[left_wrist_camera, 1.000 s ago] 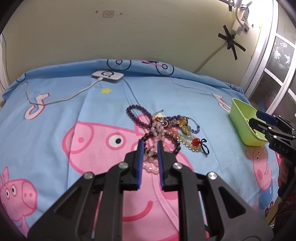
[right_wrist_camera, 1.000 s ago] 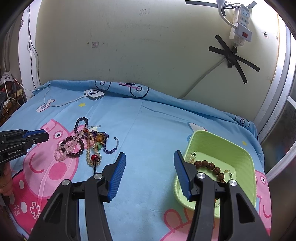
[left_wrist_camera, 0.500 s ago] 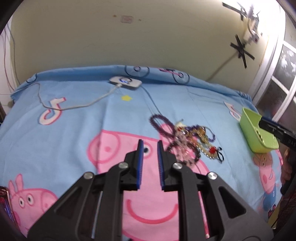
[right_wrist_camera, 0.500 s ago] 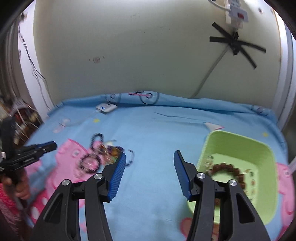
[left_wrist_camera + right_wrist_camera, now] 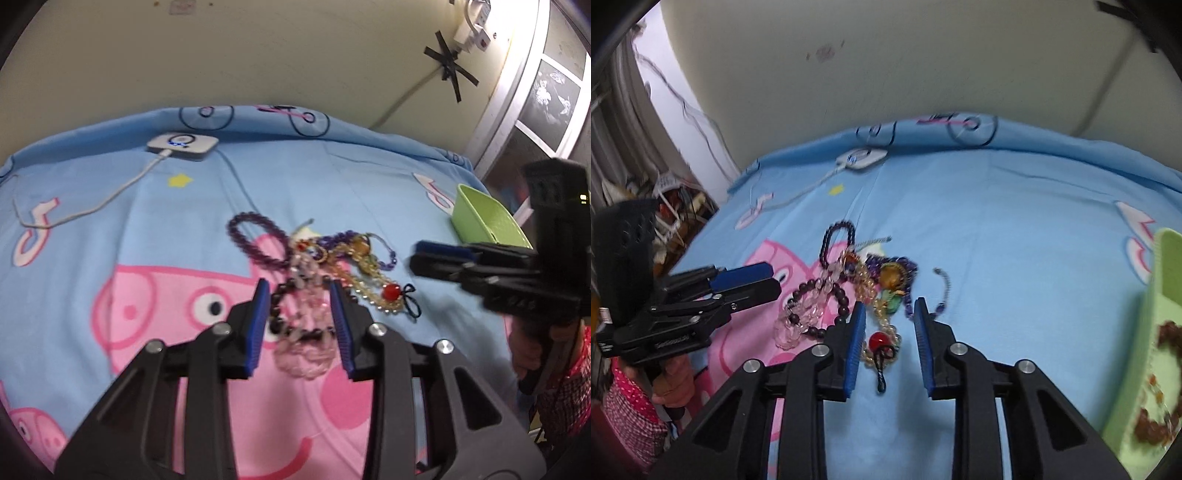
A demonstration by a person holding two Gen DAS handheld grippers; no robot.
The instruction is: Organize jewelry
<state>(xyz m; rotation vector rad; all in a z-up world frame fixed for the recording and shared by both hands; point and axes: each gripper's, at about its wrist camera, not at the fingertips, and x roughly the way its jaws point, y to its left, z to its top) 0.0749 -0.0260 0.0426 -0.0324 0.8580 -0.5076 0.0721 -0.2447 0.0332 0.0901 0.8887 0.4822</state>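
The left gripper (image 5: 300, 325), jaws opening, brackets the pink bead bracelet (image 5: 310, 332) without pressing it, while the right gripper (image 5: 888, 341), jaws closing, straddles the red bead (image 5: 879, 339) untouched at the near edge of the jewelry pile (image 5: 864, 284), the green tray (image 5: 1160, 332) well to its right.

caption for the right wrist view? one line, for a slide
Right gripper, jaws closing, over the red-bead strand at the near edge of a jewelry pile on a blue cartoon bedsheet.

Both tools reached the jewelry pile (image 5: 857, 291); left tool (image 5: 299, 325) opening, right tool (image 5: 888, 345) closing.
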